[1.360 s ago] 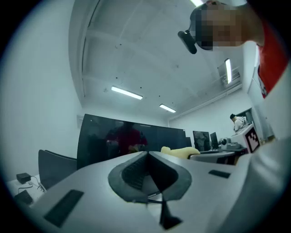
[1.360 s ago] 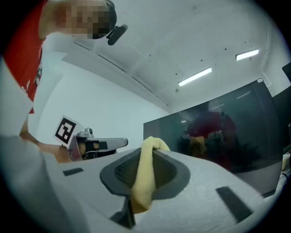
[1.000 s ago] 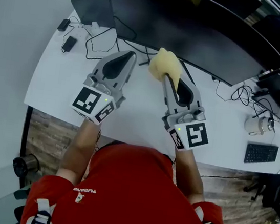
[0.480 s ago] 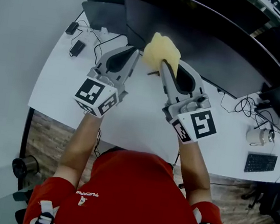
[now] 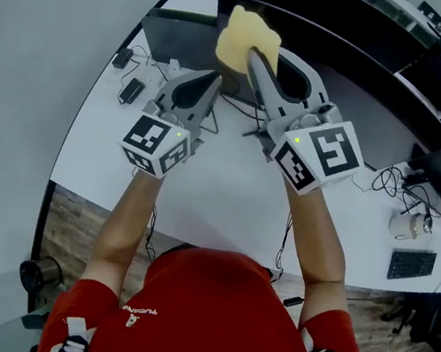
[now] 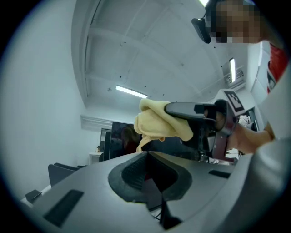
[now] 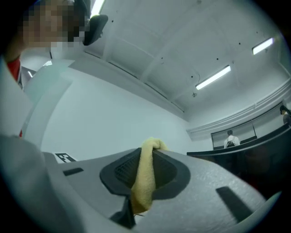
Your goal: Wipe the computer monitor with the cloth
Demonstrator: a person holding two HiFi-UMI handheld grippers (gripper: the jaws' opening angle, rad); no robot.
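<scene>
My right gripper (image 5: 254, 55) is shut on a crumpled yellow cloth (image 5: 241, 37) and holds it up against the left end of the dark curved monitor (image 5: 346, 38). In the right gripper view the cloth (image 7: 144, 177) runs down between the shut jaws of that gripper (image 7: 148, 152). My left gripper (image 5: 211, 84) is lower and to the left, shut with nothing in it. The left gripper view shows its closed jaws (image 6: 148, 157) below the cloth (image 6: 157, 125) and the right gripper (image 6: 186, 109).
The white desk (image 5: 217, 203) carries a dark flat device (image 5: 175, 35) at the back left, with black cables and small adapters (image 5: 131, 85) near it. A mug (image 5: 405, 225) and a keyboard (image 5: 411, 265) lie far right. More dark monitors stand behind.
Both grippers have moved up and forward toward the monitor. The right gripper has carried the cloth from desk level up to the monitor's left end.
</scene>
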